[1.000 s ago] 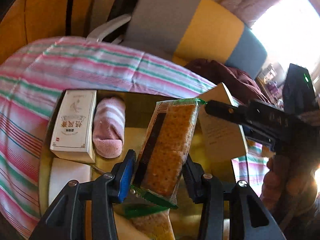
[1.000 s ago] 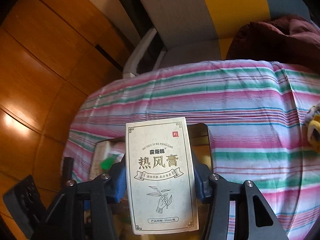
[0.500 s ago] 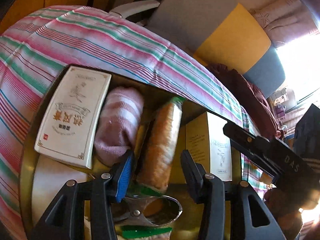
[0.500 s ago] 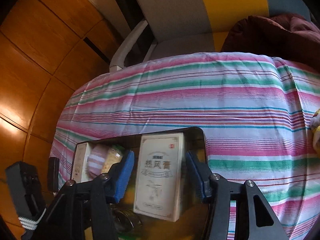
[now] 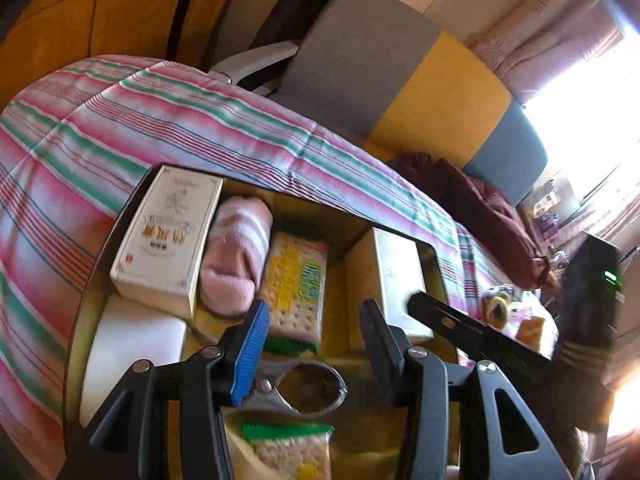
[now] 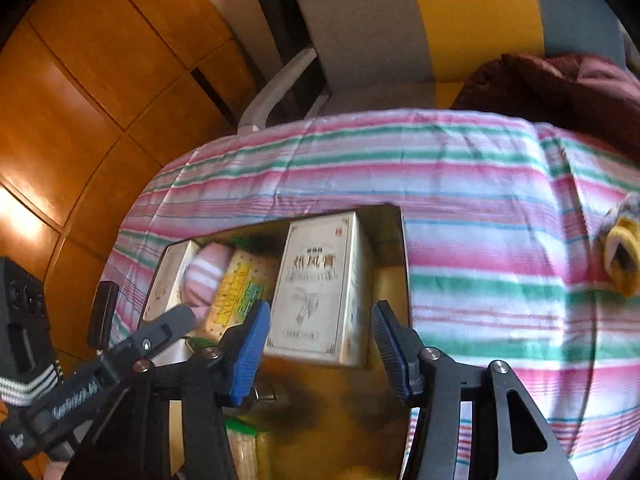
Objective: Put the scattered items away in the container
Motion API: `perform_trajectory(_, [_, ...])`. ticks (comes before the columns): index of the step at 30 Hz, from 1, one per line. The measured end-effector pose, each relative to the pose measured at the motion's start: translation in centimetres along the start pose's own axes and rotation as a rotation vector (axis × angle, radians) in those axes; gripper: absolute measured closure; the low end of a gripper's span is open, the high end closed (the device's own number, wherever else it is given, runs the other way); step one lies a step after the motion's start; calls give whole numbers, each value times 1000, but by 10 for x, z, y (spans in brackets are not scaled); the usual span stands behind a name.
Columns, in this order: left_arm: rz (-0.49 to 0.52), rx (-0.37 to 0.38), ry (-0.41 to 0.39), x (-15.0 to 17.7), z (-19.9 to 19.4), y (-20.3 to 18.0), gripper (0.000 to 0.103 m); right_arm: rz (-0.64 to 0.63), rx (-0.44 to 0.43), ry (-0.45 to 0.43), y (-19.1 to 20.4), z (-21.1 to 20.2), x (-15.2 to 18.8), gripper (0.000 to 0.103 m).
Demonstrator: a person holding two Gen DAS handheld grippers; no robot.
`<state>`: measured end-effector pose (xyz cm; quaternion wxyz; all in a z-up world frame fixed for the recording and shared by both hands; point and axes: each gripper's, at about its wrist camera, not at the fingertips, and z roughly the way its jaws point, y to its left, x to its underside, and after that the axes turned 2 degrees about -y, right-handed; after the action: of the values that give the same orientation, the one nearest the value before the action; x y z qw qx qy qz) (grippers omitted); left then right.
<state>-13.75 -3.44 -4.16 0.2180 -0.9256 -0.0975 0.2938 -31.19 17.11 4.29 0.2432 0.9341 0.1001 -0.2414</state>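
Note:
A dark-rimmed tray [image 5: 128, 204] with a gold floor lies on the striped cloth. In it are a cream box [image 5: 168, 236], a rolled pink sock [image 5: 236, 252], a cracker pack [image 5: 296, 284] lying flat, and a second cream box [image 5: 396, 280] at the right end. My left gripper [image 5: 312, 344] is open and empty just above the cracker pack. My right gripper [image 6: 316, 352] is open and empty over the second cream box [image 6: 320, 284], which lies in the tray [image 6: 404, 264].
A metal clip [image 5: 304, 388], another cracker pack [image 5: 292, 452] and a white block [image 5: 132, 352] lie at the tray's near end. A yellow and grey sock [image 6: 620, 256] lies on the striped cloth [image 6: 480, 200] to the right. A padded chair [image 5: 400, 80] stands behind.
My left gripper let go of the cracker pack, which now lies flat in the tray. My right gripper let go of the cream box, which now lies in the tray's right end.

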Motion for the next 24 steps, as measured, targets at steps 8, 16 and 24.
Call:
perform_trajectory(8, [-59,25,-54,9,-31,14,55,-3,-48,59,7,28,-7,52])
perform_trajectory(16, [-2,26,-63,17,-39,3,53,-105,-110,137,32,43,-5,52])
perform_trajectory(24, [38,38,-70,27,-49,-7,48,-75,-131,99,25,26,-13,49])
